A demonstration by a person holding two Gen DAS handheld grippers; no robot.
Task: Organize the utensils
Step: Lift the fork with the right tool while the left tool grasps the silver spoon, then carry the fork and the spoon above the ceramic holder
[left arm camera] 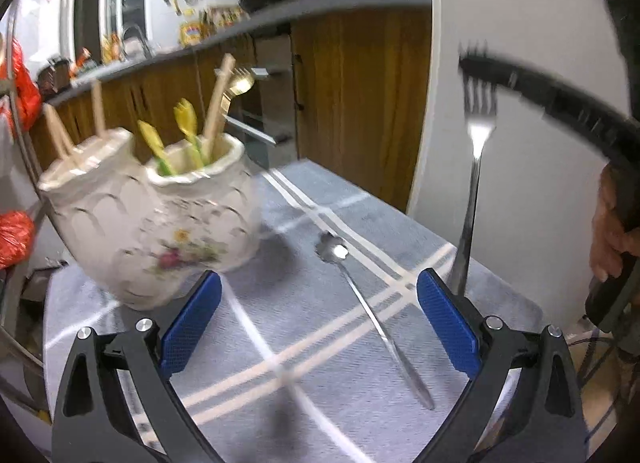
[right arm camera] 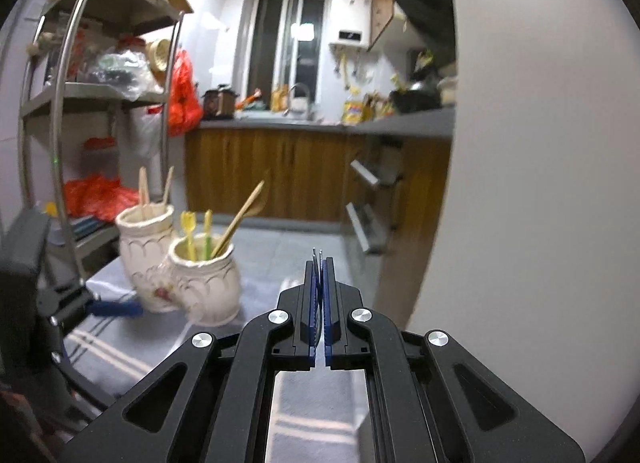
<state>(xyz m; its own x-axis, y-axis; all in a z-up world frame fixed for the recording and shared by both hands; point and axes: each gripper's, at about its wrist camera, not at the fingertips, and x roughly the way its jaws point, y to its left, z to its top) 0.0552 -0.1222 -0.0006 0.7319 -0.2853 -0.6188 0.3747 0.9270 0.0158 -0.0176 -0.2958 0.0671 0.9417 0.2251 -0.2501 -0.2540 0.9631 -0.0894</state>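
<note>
- The right gripper (right arm camera: 320, 263) has its blue fingers (right arm camera: 309, 295) pressed together on a metal fork (left arm camera: 474, 167); in the right wrist view only the tine tips poke out above the pads.
- In the left wrist view that fork hangs upright off the desk (left arm camera: 304, 343), tines at the top inside the dark, blurred right gripper, handle pointing down and ending just behind the left gripper's right-hand finger.
- The left gripper (left arm camera: 318, 315) is spread wide, its fingers (left arm camera: 192, 319) holding nothing, hovering low over the grey striped cloth that covers the desk.
- A metal spoon (left arm camera: 372, 315) with a flower-shaped bowl lies flat on the cloth between the open fingers, nearer the right-hand one, bowl away from the camera, handle running toward it.
- Two white ceramic holders (left arm camera: 156, 219) stand touching each other at the left of the desk, just beyond the left-hand finger.
- The nearer holder carries yellow and green plastic forks (left arm camera: 186, 119) and a wooden utensil; the farther one holds wooden sticks (left arm camera: 96, 107).
- A hand (left arm camera: 612, 231) grips the right gripper's handle at the far right edge.
</note>
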